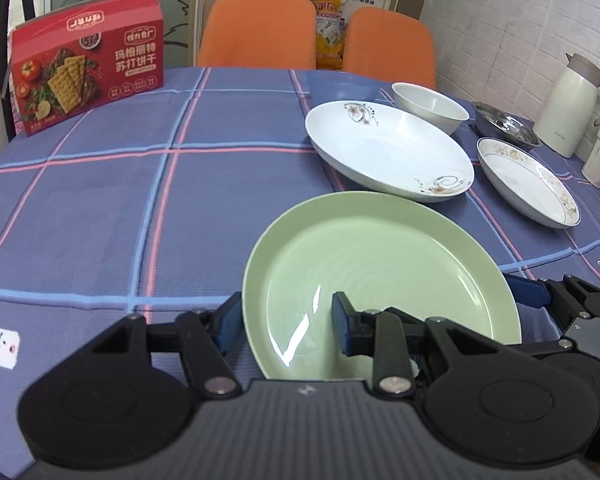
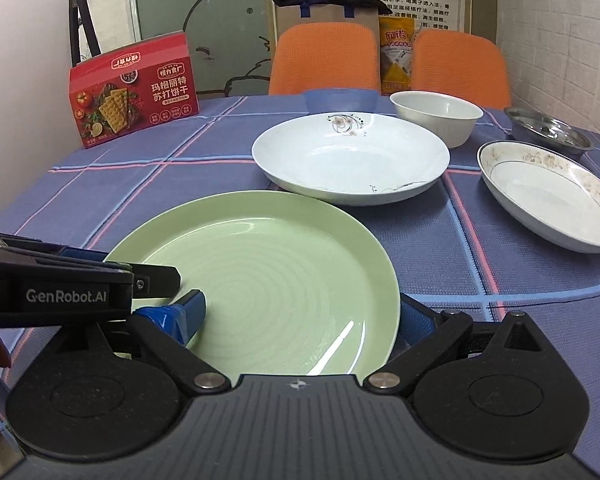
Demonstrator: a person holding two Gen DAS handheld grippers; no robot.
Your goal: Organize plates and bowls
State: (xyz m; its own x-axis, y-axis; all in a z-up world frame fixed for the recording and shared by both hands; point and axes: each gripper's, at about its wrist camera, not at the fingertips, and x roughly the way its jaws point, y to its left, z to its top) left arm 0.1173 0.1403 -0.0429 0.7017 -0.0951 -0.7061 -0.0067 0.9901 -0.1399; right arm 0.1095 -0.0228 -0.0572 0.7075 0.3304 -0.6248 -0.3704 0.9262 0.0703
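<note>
Green plate (image 1: 380,276) sits between both spread grippers, left gripper (image 1: 288,320) and right gripper (image 2: 300,316), each straddling its rim.

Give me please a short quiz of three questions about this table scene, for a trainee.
1. True or false: the green plate is stacked on top of the flowered white plate.
2. What stands at the far left of the table? A) a fruit basket B) a red cracker box C) a laptop
3. The left tool and the right tool each straddle the green plate's rim. Open or shut?

Key: 1 false, it lies in front of it; 2 B; 3 both open.
</note>
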